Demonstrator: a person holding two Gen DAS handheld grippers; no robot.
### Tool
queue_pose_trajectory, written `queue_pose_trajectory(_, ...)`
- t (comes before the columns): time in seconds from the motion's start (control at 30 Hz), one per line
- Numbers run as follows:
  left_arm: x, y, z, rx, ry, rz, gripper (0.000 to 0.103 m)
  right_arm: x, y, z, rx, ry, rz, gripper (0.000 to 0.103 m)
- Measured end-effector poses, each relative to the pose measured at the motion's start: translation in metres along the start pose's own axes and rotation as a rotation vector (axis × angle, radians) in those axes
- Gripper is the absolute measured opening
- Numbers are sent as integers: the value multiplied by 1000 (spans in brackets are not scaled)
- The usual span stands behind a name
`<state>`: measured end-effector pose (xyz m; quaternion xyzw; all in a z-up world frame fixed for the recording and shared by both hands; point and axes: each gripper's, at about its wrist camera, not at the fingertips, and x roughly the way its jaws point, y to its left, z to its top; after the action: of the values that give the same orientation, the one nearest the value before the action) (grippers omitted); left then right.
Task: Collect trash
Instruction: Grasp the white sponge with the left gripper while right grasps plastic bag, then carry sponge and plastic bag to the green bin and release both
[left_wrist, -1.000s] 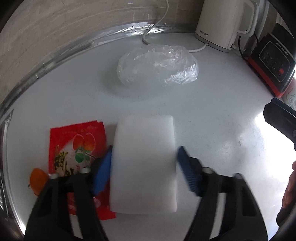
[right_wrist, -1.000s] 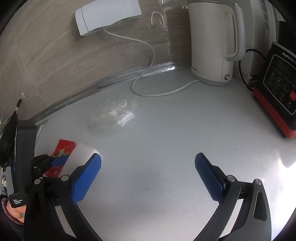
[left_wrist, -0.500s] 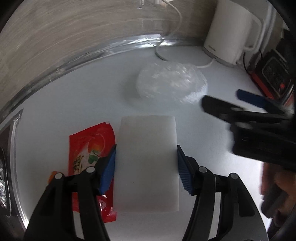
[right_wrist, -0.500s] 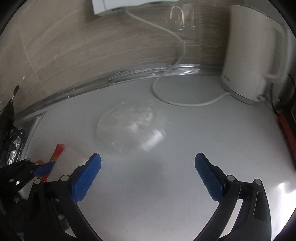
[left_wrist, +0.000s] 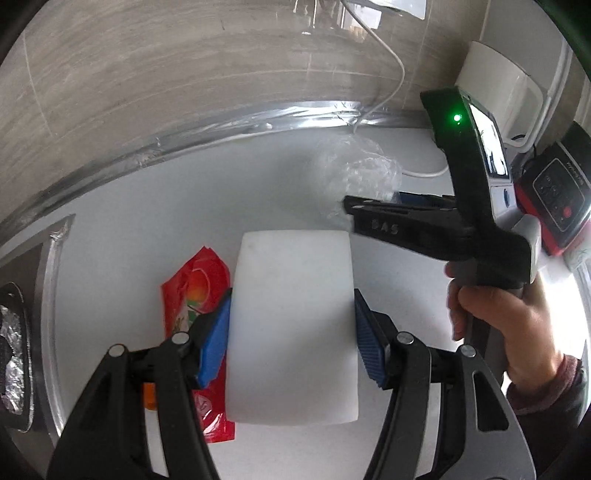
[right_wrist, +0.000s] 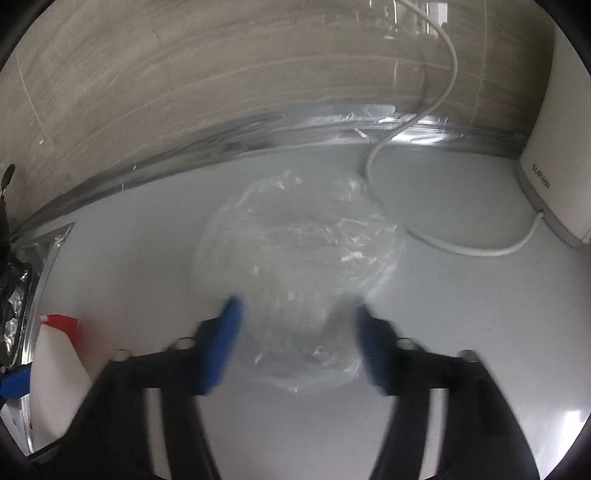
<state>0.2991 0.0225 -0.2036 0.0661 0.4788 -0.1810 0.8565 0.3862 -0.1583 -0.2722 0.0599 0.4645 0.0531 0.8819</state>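
Observation:
My left gripper (left_wrist: 291, 332) is shut on a white foam block (left_wrist: 291, 314), its blue pads pressed against the two long sides, a little above the white counter (left_wrist: 147, 221). Under it lie a red snack wrapper (left_wrist: 195, 288) and a small orange scrap (left_wrist: 149, 397). A crumpled clear plastic bag (right_wrist: 303, 251) lies near the back wall. My right gripper (right_wrist: 299, 332) reaches over the bag's near end, its blurred jaws closing with the bag between them. In the left wrist view the right gripper (left_wrist: 373, 201) shows from the side, held by a person's hand (left_wrist: 498, 325).
A white kettle (right_wrist: 554, 147) stands at the back right, its white cable (right_wrist: 443, 243) curling just behind the bag. A red and black appliance (left_wrist: 554, 199) sits at the far right. A foil-lined stove (left_wrist: 11, 354) borders the counter on the left.
My right gripper swept left to the plastic bag and its jaws narrowed around it. My left gripper lifted slightly with the white block, away from the red wrapper.

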Motion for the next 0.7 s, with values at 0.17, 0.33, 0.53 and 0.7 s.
queue_pose_trajectory(0.17,-22,0,-7,-4,-28,12,59,-33,0,-7,-12,-19,26,13)
queue_pose_trajectory(0.33,-61,-9,-24,9,-57,16,59,-92,1,-34,-46,-65,3,13)
queue_pose_trajectory(0.53,-114,-34,-78,8,-42,-3,59,-177,4,-101,-88,-71,-29,13)
queue_pose_trajectory(0.7,-151,-58,-139,12,-1,-24,59,-231,8,-173,-129,-35,-9,13)
